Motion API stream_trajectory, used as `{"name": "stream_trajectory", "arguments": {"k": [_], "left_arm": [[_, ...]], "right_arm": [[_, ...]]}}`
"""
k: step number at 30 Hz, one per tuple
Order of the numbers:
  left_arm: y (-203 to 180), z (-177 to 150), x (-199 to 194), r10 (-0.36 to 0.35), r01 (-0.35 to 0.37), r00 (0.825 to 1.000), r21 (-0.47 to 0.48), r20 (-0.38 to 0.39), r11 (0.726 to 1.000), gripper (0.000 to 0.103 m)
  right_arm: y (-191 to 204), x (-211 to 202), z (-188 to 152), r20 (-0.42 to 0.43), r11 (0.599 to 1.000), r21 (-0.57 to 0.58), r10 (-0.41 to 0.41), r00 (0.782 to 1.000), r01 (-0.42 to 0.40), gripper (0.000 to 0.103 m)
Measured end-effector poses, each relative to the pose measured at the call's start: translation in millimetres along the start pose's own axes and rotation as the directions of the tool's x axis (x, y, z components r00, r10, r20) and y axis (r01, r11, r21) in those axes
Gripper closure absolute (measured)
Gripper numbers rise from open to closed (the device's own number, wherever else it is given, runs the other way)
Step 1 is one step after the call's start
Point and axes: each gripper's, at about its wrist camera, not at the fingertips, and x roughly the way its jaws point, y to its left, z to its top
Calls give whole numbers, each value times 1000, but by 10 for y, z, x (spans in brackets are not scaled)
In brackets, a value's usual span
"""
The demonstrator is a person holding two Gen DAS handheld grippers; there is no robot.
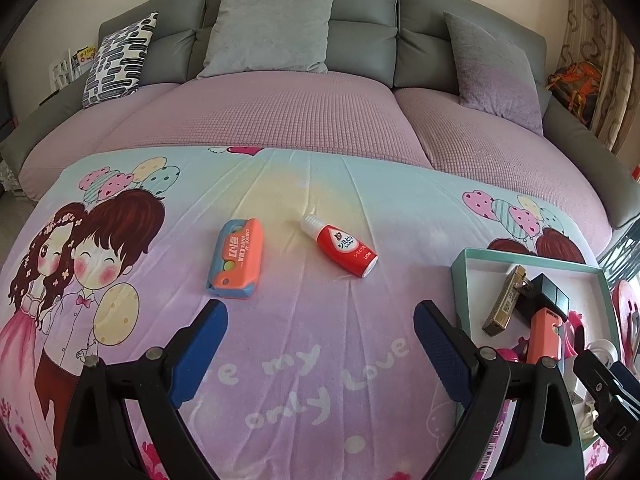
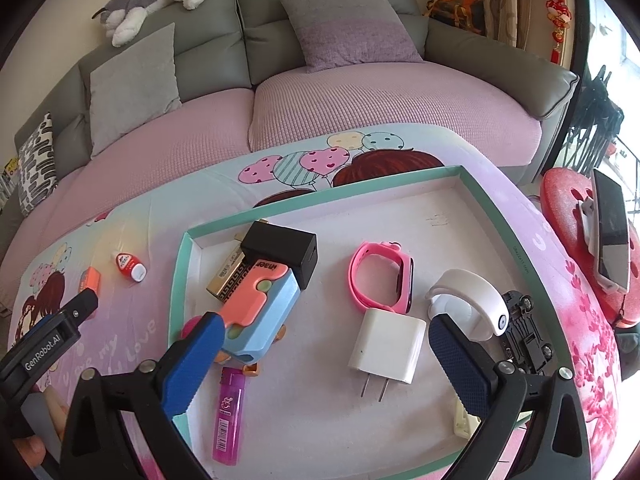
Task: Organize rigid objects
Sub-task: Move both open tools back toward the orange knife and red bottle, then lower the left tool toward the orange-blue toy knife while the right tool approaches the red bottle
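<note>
My left gripper (image 1: 320,312) hangs open over the cartoon blanket with nothing between its fingers. Ahead of it lie an orange and blue utility knife (image 1: 236,258) and a red bottle with a white cap (image 1: 342,246). My right gripper (image 2: 325,322) stands wide open over the teal-rimmed tray (image 2: 320,202), holding nothing. A white plug charger (image 2: 386,346) lies below the gap, untouched. Beside the left fingertip a second orange and blue knife (image 2: 260,308) rests on a black box (image 2: 286,250) and a gold lighter (image 2: 228,272). A pink watch (image 2: 382,276) also lies in the tray.
The tray also holds a purple lighter (image 2: 230,416), a white round device (image 2: 468,300) and a black toy car (image 2: 528,332). A red stool (image 2: 560,200) with a phone (image 2: 610,228) stands to the right. A grey sofa (image 1: 360,36) with cushions lies behind the blanket.
</note>
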Motion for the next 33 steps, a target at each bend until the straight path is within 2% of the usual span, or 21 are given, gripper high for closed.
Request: {"name": "stream_trajectory", "arguments": {"k": [5, 14, 27, 33], "left_arm": [[117, 21, -1, 11, -11, 1000, -22, -5, 1000, 9], [409, 59, -65, 46, -46, 999, -44, -4, 998, 9], [875, -26, -7, 69, -72, 996, -61, -59, 995, 9], [979, -14, 78, 47, -52, 995, -58, -86, 997, 9]], "right_arm": [[177, -50, 6, 38, 998, -20, 55, 998, -54, 0], [546, 25, -45, 41, 989, -76, 128, 991, -124, 0], [1028, 177, -146, 0, 976, -152, 158, 988, -156, 0], [1305, 138, -191, 17, 957, -249, 156, 988, -147, 0]]}}
